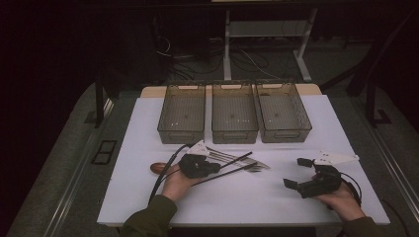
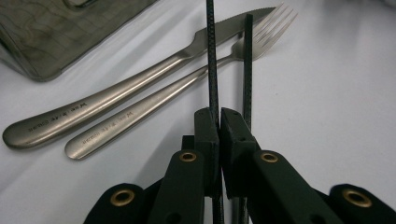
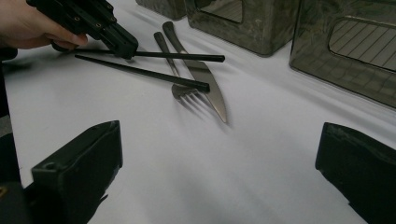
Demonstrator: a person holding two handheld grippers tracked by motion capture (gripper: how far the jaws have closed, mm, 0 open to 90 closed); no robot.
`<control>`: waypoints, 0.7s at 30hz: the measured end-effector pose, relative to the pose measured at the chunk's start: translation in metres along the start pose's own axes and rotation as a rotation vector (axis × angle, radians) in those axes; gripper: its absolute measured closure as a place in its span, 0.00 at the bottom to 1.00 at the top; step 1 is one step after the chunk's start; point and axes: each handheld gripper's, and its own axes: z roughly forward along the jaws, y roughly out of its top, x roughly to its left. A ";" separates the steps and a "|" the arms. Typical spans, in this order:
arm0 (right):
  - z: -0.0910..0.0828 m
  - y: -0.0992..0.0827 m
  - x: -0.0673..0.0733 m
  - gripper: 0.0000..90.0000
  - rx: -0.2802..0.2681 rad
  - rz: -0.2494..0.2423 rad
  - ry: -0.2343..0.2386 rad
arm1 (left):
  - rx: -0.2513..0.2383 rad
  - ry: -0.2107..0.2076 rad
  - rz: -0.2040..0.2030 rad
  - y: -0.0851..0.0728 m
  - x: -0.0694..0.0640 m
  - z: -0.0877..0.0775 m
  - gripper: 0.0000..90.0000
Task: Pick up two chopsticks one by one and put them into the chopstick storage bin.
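Note:
My left gripper (image 1: 215, 168) (image 2: 218, 116) is shut on a black chopstick (image 2: 211, 56) that points away along its jaws. A second black chopstick (image 2: 248, 60) runs just beside it, past the outside of one jaw; I cannot tell whether it is gripped. Both sticks cross over a steel knife (image 2: 140, 79) and a steel fork (image 2: 154, 105) lying side by side on the white table. In the right gripper view the left gripper (image 3: 126, 46) shows at top left with a hand behind it. My right gripper (image 1: 295, 173) (image 3: 219, 158) stands open with nothing between its jaws.
Three smoky clear bins (image 1: 181, 134) (image 1: 234, 134) (image 1: 286, 133) stand in a row at the back of the white table top (image 1: 247, 197). A brown rounded object (image 1: 158, 168) lies left of my left hand. Table legs and cables lie beyond on the floor.

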 end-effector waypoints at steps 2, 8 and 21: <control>0.000 0.000 0.000 0.00 -0.005 -0.004 -0.001 | -0.003 -0.001 0.001 0.001 0.000 -0.002 0.94; -0.001 -0.002 -0.001 0.00 -0.005 0.000 -0.006 | -0.015 0.005 -0.014 0.005 -0.002 -0.010 0.94; 0.004 -0.008 0.002 0.00 -0.016 0.003 -0.003 | -0.025 0.005 -0.023 0.008 -0.003 -0.034 0.94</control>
